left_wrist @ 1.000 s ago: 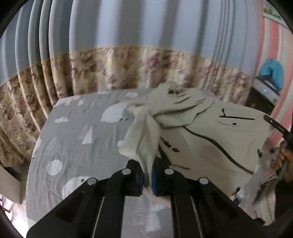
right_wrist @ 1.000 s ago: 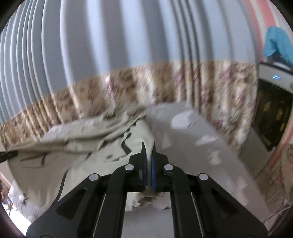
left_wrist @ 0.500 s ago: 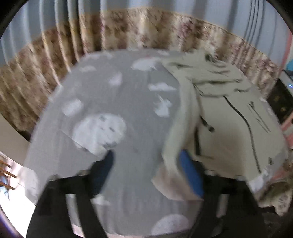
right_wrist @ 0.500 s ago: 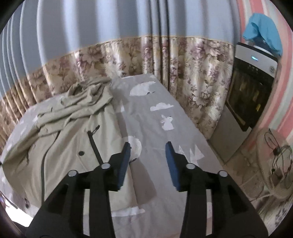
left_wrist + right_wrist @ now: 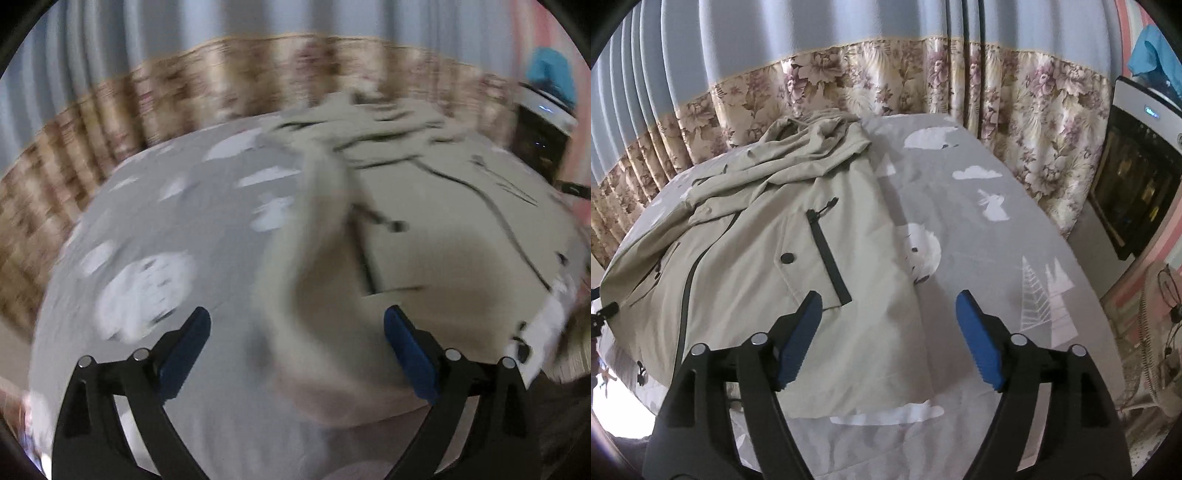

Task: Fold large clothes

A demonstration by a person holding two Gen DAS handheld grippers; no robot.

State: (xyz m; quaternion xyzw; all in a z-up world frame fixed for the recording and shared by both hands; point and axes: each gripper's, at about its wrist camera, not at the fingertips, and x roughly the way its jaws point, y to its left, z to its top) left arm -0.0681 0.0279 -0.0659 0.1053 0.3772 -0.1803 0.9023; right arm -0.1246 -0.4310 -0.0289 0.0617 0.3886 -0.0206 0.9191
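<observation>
A large beige jacket (image 5: 768,236) with black zips and snaps lies spread on the grey patterned bed sheet (image 5: 979,266), its hood bunched at the far end. My right gripper (image 5: 888,314) is open and empty, above the jacket's near right hem. In the blurred left wrist view the jacket (image 5: 443,240) lies to the right, and a folded sleeve or edge (image 5: 314,266) runs toward me. My left gripper (image 5: 295,332) is open wide over that fold, holding nothing.
Floral and blue curtains (image 5: 886,85) hang behind the bed. A black and white appliance (image 5: 1137,184) with a blue cloth on top stands at the right. A fan (image 5: 1167,314) stands beside the bed at the right.
Both grippers were shut on the jacket one second ago and have opened and let it go. The jacket now lies flat on the bed. The left camera is still moving.
</observation>
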